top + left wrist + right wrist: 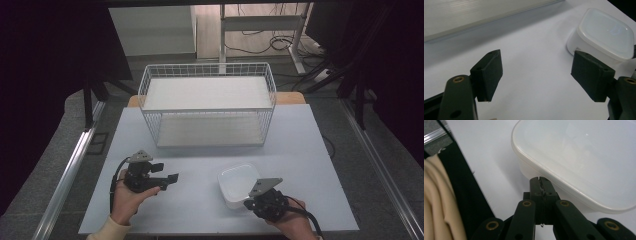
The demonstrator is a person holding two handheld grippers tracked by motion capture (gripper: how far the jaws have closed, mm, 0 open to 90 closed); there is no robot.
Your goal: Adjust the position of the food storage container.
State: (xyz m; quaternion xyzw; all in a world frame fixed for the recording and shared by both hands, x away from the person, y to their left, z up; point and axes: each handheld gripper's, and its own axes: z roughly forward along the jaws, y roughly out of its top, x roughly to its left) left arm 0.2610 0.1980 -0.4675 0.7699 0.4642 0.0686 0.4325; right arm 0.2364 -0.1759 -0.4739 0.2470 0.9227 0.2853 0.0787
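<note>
A white square container (237,183) with a translucent lid stands on the white table, right of centre near the front. My right gripper (250,202) is at its near right corner. In the right gripper view the container (584,157) looms close, and the gripper (540,180) is shut, its tips against the wall just under the lid's rim with nothing between them. My left gripper (169,181) is held above the table to the left of the container, pointing right. Its own view shows the gripper (536,72) wide open and empty, with the container (604,32) ahead at the upper right.
A white two-tier wire rack (207,102) stands at the back centre of the table, both shelves bare. The white table top (200,165) ends close to the hands at the front. A cream sleeve (439,202) lies at the left of the right gripper view.
</note>
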